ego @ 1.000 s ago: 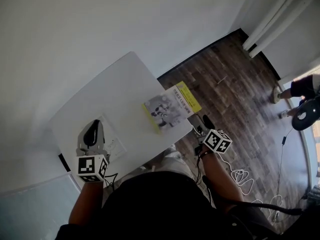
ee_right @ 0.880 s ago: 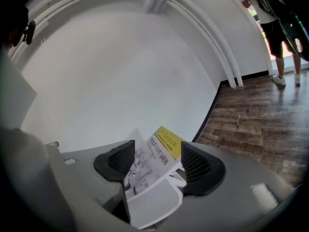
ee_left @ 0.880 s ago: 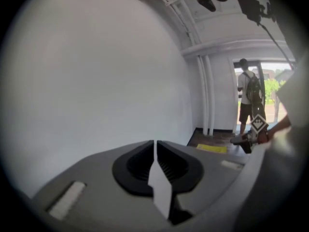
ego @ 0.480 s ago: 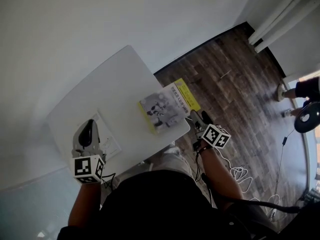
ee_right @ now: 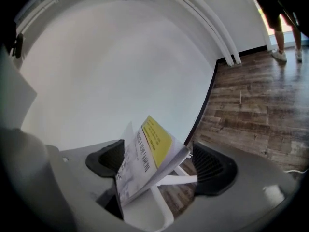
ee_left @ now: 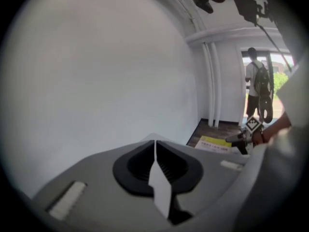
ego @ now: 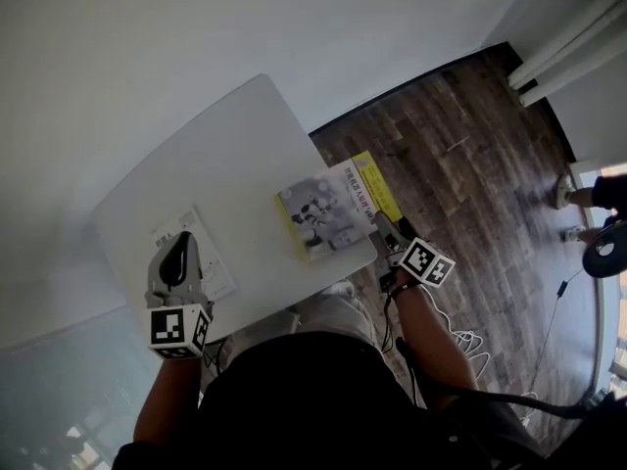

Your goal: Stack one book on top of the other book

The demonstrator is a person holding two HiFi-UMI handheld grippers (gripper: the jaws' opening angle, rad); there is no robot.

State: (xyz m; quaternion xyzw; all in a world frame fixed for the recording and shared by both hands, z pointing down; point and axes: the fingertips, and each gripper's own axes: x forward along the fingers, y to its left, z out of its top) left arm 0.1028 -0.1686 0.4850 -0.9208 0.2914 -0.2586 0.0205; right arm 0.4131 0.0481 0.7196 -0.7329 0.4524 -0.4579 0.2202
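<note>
A book with a grey picture cover and yellow band [ego: 333, 209] lies on the white table [ego: 225, 155], its right corner jutting over the edge. My right gripper [ego: 382, 228] stands at that corner. In the right gripper view the book [ee_right: 145, 161] sits between the spread pads [ee_right: 212, 170] without being pressed; the jaws have just been opening. A flat white book [ego: 196, 248] lies at the table's near left. My left gripper [ego: 178, 255] rests over it, shut. In the left gripper view [ee_left: 155, 151] only a thin white sliver shows between its pads.
Dark wooden floor [ego: 460, 164] lies right of the table, with loose cables [ego: 470, 346] near my legs. A person's legs [ego: 593, 192] stand at the far right, and white pipes [ego: 568, 42] run up the wall. The left gripper view shows a person with a backpack [ee_left: 253, 88] at a doorway.
The right gripper has moved in to the picture book's overhanging corner and its jaws stand wider. The left gripper has stayed over the white book.
</note>
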